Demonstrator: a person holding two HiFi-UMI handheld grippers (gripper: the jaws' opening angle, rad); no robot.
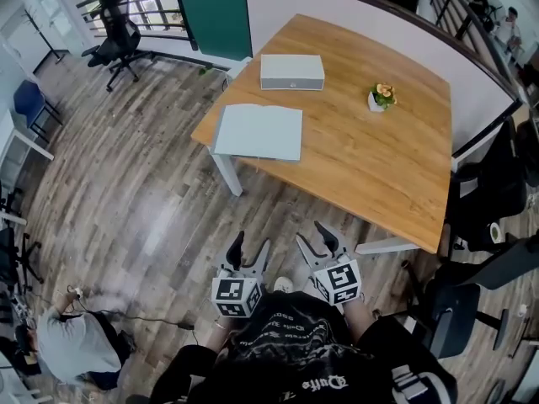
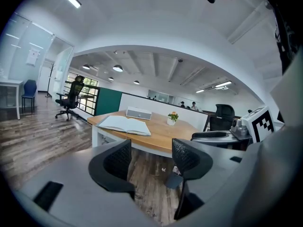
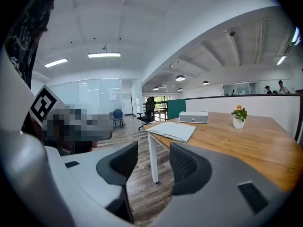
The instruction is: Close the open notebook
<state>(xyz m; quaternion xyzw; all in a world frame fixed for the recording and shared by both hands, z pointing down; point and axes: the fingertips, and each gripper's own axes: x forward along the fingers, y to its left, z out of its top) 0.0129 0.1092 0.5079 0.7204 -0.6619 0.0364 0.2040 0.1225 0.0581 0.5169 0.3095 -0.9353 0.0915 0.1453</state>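
Note:
The open notebook (image 1: 258,131) lies flat with pale pages at the near left corner of the wooden table (image 1: 379,158). The left gripper view shows the notebook (image 2: 124,124) ahead on the table, and in the right gripper view the notebook (image 3: 172,130) rests at the table's corner. My left gripper (image 1: 251,253) and right gripper (image 1: 318,242) are held side by side over the floor, well short of the table. Both are open with nothing between their jaws.
A grey box (image 1: 291,71) and a small potted plant (image 1: 381,97) stand on the table behind the notebook. Dark office chairs (image 1: 480,225) crowd the right side. Another chair (image 1: 118,40) stands far left. A person (image 1: 72,343) crouches on the floor at lower left.

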